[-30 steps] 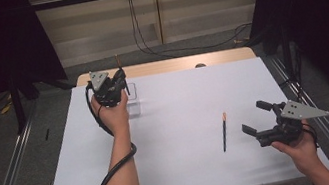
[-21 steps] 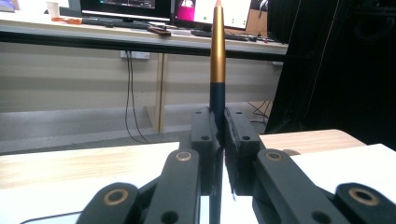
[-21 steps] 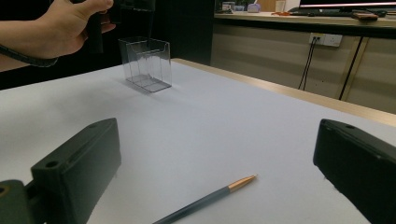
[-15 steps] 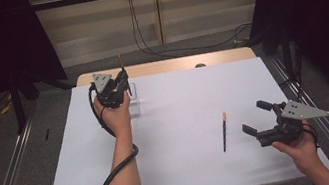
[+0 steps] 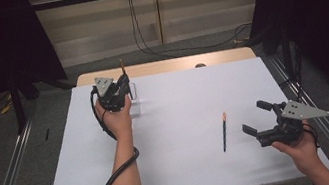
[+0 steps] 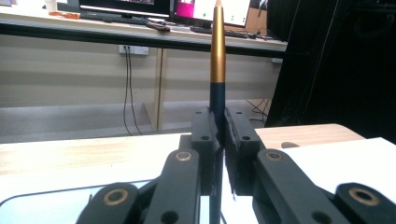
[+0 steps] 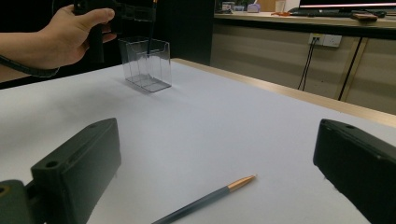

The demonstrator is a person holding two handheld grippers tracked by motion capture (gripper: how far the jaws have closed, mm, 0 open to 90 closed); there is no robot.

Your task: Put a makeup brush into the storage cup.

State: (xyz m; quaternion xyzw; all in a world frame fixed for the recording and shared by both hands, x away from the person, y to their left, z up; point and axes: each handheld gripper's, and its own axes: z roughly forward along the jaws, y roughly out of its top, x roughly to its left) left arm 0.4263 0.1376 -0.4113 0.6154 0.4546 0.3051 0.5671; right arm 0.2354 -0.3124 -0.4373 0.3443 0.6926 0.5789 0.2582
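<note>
on the table (image 5: 190,169), under a white sheet that covers most of the top, with a strip of bare wood along the far edge:

- left gripper (image 5: 119,91): held by the person's left hand (image 5: 116,118) at the far left of the sheet, above a clear holder. jaws pressed together on an upright pen (image 6: 217,60); dark blue lower barrel, gold upper section, pale tip uppermost. in the high view the pen's top pokes up past the gripper. in the right gripper view the dark lower part of the pen runs down into the holder; whether it touches the holder's floor cannot be told. a black cable trails from this gripper along the forearm toward the near edge.

- clear holder (image 7: 145,63): transparent plastic, box-shaped with inner dividers, standing upright on the sheet near the far left corner, directly beneath the left gripper.

- second pen (image 5: 223,132): same dark barrel and gold end, lying flat on the sheet right of centre, lengthwise toward the far edge, gold end farther away. apart from both grippers.

- right gripper (image 5: 262,119): held by the right hand (image 5: 303,145) near the right near corner, grey three-cornered plate on top. jaws spread wide, nothing between them, pointing left toward the second pen, which lies just beyond the tips.

- background: wall sockets and cables, desk with monitors.
</note>
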